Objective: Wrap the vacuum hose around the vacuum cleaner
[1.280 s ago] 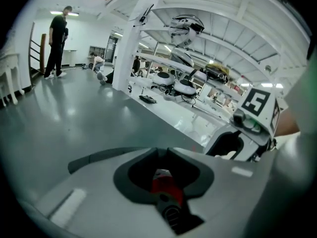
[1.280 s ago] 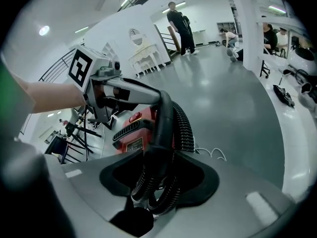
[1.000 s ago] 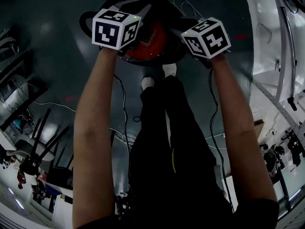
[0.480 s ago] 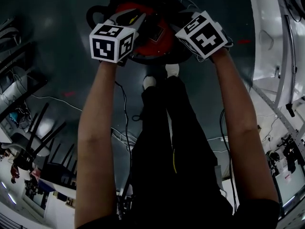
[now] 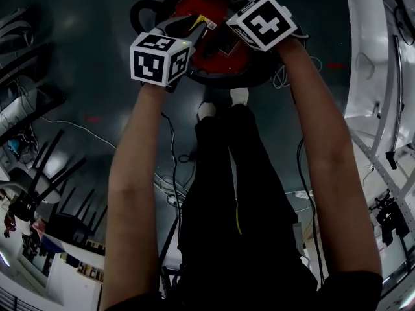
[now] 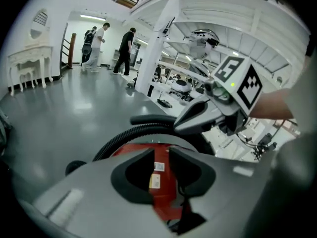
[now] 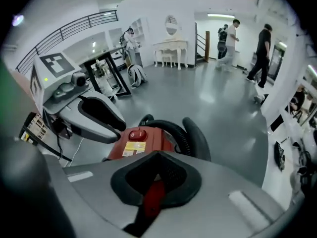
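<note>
- Head view: the vacuum (image 5: 217, 56) is seen standing on the floor (image 5: 78, 76), with both grippers held over its top.
- The hose (image 6: 119, 139) is seen curving along the vacuum's far side, close against the red body. The wrap is judged part done at most, and the hose's free end cannot be made out.
- The left gripper (image 6: 161, 155) is held above the vacuum's top with its jaws a narrow gap apart, having just been opening. Only the red body is seen through the gap, so nothing is held.
- The right gripper (image 7: 157, 155) is poised over the vacuum's near edge, its jaws just closed tip to tip. No hose is seen between them.
- For the step to be done well, one pair of jaws should be opened wider than the hose before it is reached for. The hose should then be taken deep across its ribs, not pinched at the tips.
- The hose should be laid low round the vacuum's body, each turn touching it, and kept off the switch (image 7: 137, 134) on the vacuum's top.
</note>
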`<move>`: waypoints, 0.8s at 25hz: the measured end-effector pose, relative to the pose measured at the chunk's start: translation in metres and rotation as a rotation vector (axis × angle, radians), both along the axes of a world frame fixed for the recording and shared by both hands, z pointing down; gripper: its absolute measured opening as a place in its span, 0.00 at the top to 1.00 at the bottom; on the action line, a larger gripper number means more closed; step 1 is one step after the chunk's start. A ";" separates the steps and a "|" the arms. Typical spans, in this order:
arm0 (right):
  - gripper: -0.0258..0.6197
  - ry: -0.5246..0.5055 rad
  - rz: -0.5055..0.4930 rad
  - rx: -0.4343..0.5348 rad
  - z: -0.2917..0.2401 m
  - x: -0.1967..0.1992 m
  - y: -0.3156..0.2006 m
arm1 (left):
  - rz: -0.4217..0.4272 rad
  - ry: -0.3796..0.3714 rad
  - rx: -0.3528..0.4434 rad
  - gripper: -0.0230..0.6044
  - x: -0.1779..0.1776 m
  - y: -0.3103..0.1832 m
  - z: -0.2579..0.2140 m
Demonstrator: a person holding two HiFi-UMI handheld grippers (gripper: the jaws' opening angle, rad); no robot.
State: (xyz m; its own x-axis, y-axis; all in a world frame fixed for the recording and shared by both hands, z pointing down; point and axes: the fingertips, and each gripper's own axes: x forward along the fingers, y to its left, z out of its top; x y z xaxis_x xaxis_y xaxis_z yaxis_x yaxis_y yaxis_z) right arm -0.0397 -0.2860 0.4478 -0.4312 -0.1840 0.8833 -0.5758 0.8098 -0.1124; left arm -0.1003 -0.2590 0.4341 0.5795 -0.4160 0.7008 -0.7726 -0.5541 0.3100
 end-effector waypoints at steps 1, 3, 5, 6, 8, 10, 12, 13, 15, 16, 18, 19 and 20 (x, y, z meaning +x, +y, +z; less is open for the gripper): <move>0.96 -0.006 0.017 0.014 0.002 0.000 0.001 | 0.011 0.001 0.001 0.80 -0.001 0.003 0.001; 0.96 -0.056 0.070 0.011 0.007 0.000 0.004 | 0.023 0.002 -0.001 0.80 -0.007 0.011 0.006; 0.96 -0.125 0.122 -0.013 0.012 0.000 0.009 | 0.018 0.007 -0.015 0.80 -0.011 0.017 0.012; 0.96 -0.145 0.142 -0.013 0.014 0.002 0.009 | 0.014 0.012 -0.022 0.80 -0.011 0.018 0.014; 0.96 -0.140 0.168 -0.002 0.022 0.008 0.011 | 0.011 0.021 -0.032 0.80 -0.008 0.019 0.017; 0.96 -0.107 0.178 -0.006 0.033 0.014 0.018 | 0.020 0.023 -0.038 0.80 -0.004 0.021 0.018; 0.96 -0.112 0.200 0.000 0.036 0.018 0.024 | 0.031 0.025 -0.038 0.80 -0.001 0.022 0.017; 0.96 -0.133 0.220 0.012 0.034 0.020 0.025 | 0.035 0.026 -0.037 0.80 0.000 0.023 0.016; 0.96 -0.183 0.271 0.040 0.026 0.026 0.027 | 0.044 0.026 -0.038 0.80 0.002 0.025 0.017; 0.96 -0.201 0.297 0.051 0.023 0.031 0.027 | 0.048 0.025 -0.039 0.80 0.002 0.027 0.017; 0.96 -0.218 0.338 0.065 0.018 0.043 0.031 | 0.051 0.022 -0.044 0.80 0.002 0.030 0.018; 0.96 -0.222 0.354 0.072 0.016 0.049 0.034 | 0.051 0.022 -0.046 0.80 0.001 0.032 0.018; 0.96 -0.225 0.370 0.084 0.013 0.056 0.038 | 0.050 0.023 -0.048 0.80 0.001 0.034 0.018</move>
